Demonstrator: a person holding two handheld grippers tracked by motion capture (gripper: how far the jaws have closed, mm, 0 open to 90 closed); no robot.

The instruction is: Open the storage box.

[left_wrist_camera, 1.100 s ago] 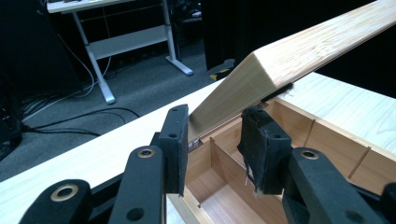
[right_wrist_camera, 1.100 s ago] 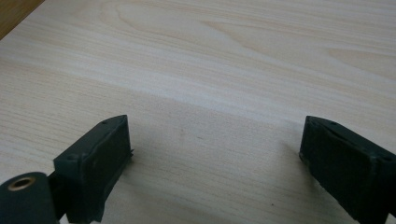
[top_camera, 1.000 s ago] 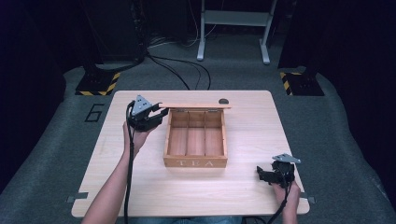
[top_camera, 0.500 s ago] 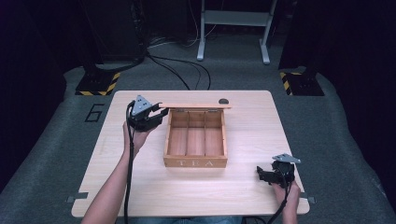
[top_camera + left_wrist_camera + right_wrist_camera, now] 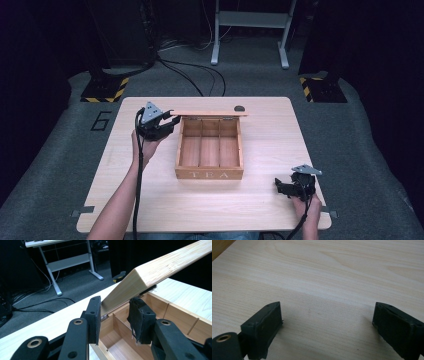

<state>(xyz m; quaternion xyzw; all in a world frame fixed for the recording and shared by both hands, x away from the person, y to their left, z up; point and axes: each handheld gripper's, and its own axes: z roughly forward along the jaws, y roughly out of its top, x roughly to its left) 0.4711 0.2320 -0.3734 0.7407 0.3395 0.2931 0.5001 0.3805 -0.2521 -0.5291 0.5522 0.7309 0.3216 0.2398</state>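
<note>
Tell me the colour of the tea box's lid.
Light natural wood, seen best in the left gripper view: lid.

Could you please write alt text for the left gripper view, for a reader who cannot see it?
The left gripper has its two black jaws closed on the corner of a raised wooden lid, held open above a wooden box with thin dividers. The box sits on a pale wooden table, with a dark floor and cables behind.

One wooden tea box [image 5: 209, 156] with three compartments, one table [image 5: 150, 200], two hand-held grippers.
</note>
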